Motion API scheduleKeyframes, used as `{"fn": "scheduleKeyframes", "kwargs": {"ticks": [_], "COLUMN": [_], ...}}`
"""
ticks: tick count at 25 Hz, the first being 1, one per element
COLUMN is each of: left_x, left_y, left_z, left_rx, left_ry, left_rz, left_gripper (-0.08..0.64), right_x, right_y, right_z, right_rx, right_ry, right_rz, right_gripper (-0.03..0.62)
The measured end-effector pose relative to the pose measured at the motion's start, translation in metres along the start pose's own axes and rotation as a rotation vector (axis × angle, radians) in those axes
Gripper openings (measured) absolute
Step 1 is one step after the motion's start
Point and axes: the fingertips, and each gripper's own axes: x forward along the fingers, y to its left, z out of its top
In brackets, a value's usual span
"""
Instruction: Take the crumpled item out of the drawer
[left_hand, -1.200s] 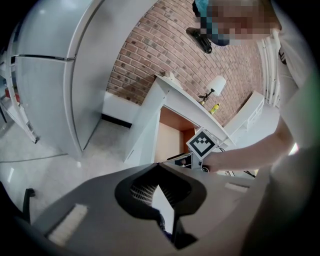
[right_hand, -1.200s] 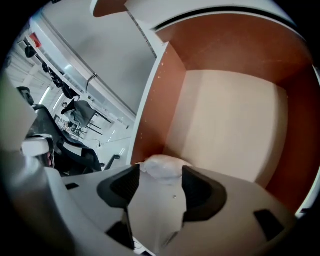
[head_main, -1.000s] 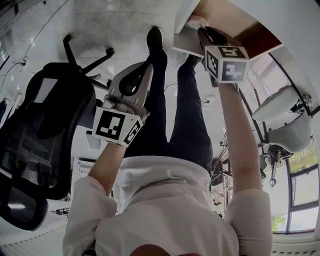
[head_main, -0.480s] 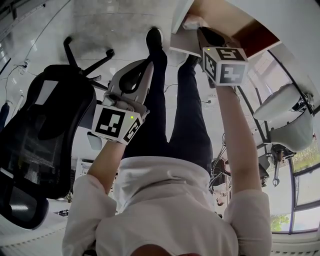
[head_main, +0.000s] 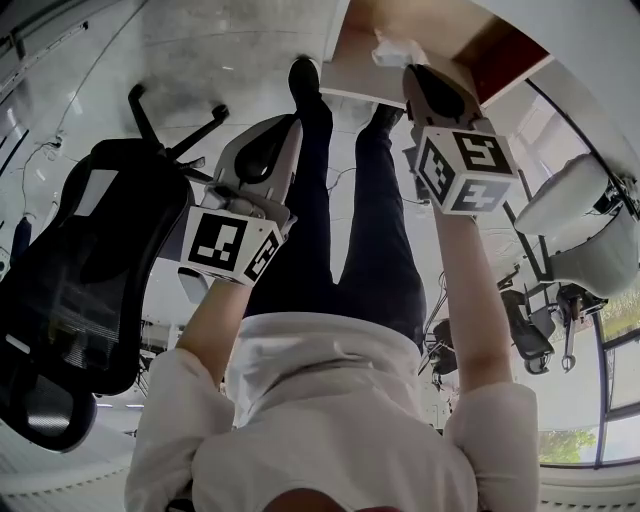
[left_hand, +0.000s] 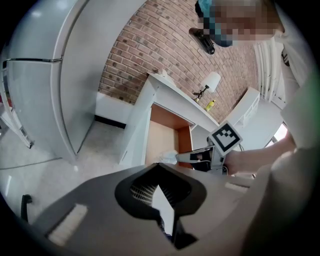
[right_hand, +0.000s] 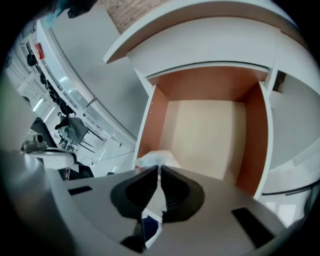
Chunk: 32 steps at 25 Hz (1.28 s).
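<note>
The open drawer (head_main: 366, 86) has white sides and a bare wooden floor (right_hand: 205, 132). A crumpled white item (head_main: 393, 50) sits at its front left corner. My right gripper (head_main: 408, 68) reaches into that corner and is shut on the crumpled item (right_hand: 156, 159), which bunches just past the closed tips (right_hand: 159, 168). The left gripper view shows the same hold, with the right gripper (left_hand: 181, 157) pinching the white wad (left_hand: 169, 157) at the drawer's (left_hand: 162, 140) mouth. My left gripper (head_main: 292, 128) hangs over the floor to the left of the person's legs, jaws shut (left_hand: 158, 166) and holding nothing.
A black office chair (head_main: 90, 260) stands on the floor at the left. The person's legs and shoes (head_main: 303, 75) lie between the grippers. A white chair (head_main: 580, 225) is at the right. A white desk top with a small lamp (left_hand: 212, 81) sits above the drawer, against a brick wall (left_hand: 150, 45).
My right gripper has drawn back from the drawer toward me, its cube now lower and larger in view, with the crumpled item at its tips. The left gripper has hardly moved.
</note>
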Motion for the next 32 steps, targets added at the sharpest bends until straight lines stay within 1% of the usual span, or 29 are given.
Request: {"fn": "scheduleKeyframes", "kwargs": {"ticks": [5,11,14,19,26,30,32], "left_x": [0.002,0.008,0.01,0.011,0.005,0.001,-0.002], "left_y": [-0.013,-0.04,-0.05,-0.067,-0.083,-0.105,-0.114], "left_z": [0.005,0.001,-0.006,-0.015,-0.023,-0.025,-0.023], "left_rx": [0.03,0.059,0.07,0.1,0.128,0.16,0.164], "left_ry": [-0.004,0.008,0.019,0.031,0.042,0.047,0.04], "left_rz": [-0.01,-0.03,-0.045,-0.074,-0.091,-0.139,-0.148], "left_gripper": [0.009,0.009,0.009,0.009,0.009,0.009,0.009], "right_x": [-0.048,-0.103,-0.113,-0.118,-0.138,-0.153,-0.161], "right_y": [0.001,0.0,0.005,0.008,0.012,0.015,0.016], "right_z": [0.005,0.002,-0.009,-0.033,-0.047,-0.048,-0.047], "right_rx": [0.06,0.084,0.072,0.096,0.12,0.123,0.122], "right_ry": [-0.111,-0.232,-0.25,-0.262,-0.287,-0.313,-0.324], "right_rz": [-0.027,-0.066,-0.066,-0.074,-0.08,-0.091,-0.096], "right_gripper": [0.026,0.026,0.026,0.026,0.026,0.026,0.026]}}
